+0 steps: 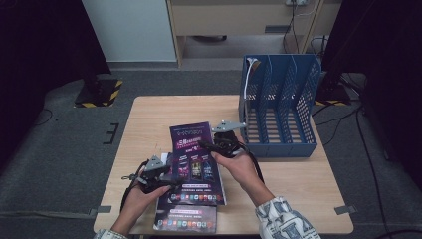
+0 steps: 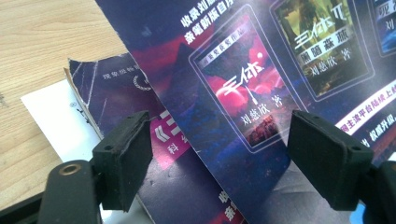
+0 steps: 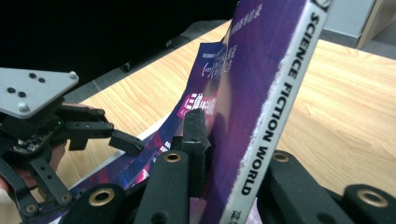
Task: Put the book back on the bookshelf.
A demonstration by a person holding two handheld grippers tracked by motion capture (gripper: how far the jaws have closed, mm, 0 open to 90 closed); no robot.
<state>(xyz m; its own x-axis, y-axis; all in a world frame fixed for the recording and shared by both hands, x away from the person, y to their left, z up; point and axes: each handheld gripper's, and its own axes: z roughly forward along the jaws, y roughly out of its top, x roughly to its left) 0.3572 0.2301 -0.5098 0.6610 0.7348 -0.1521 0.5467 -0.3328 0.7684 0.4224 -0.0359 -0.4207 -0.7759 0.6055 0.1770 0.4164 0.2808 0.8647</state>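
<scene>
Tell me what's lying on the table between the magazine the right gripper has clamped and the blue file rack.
Nothing: in the high view, bare wooden table separates the magazine, pinched by the right gripper, from the blue file rack.

Glossy paper magazine [image 1: 195,159] (spine edge worn) on matt wood-grain table [image 1: 308,184].

purple magazine [image 1: 193,149], right edge lifted

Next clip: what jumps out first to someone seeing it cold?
A purple magazine at the table's near middle, its right edge clamped in the right gripper, the spine reading SCIENCE FICTION WORLD. The left gripper hangs open over its left edge. A blue file rack stands at the table's far right.
</scene>
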